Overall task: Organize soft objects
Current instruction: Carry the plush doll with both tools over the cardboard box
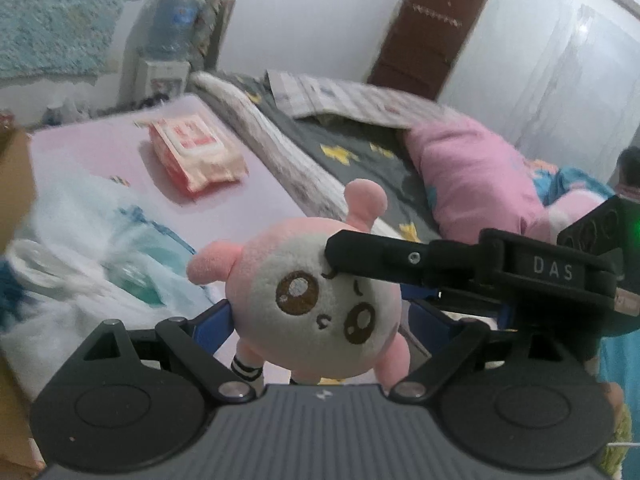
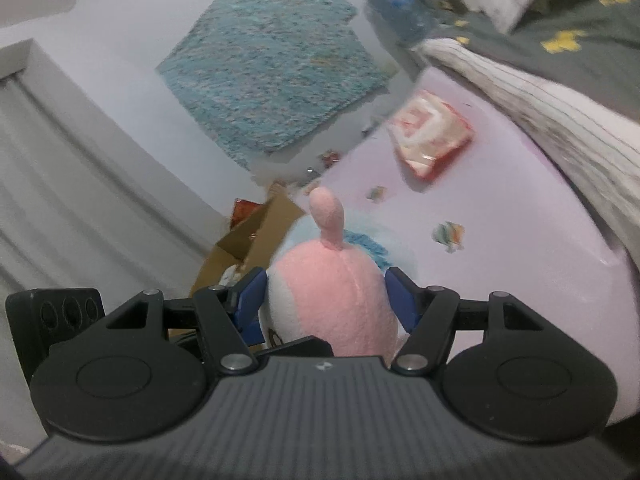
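Note:
A round pink and white plush toy (image 1: 320,300) with an embroidered face hangs in the air above the pink tabletop (image 1: 248,200). It sits between the blue fingers (image 1: 218,320) of my left gripper (image 1: 318,316), which close on its sides. From the right, a black finger (image 1: 372,260) of my right gripper lies across the toy's forehead. In the right wrist view the plush toy (image 2: 332,292) shows its pink back and one ear. My right gripper (image 2: 324,300) presses it between both blue pads (image 2: 250,296). The left gripper's black body (image 2: 56,312) shows at the lower left.
A red and white tissue pack (image 1: 196,156) lies on the tabletop. A white and blue soft heap (image 1: 100,248) is at its left. A cardboard box (image 2: 256,236) stands beyond the table edge. A bed with a grey star blanket (image 1: 360,148) and pink pillow (image 1: 472,176) runs along the right.

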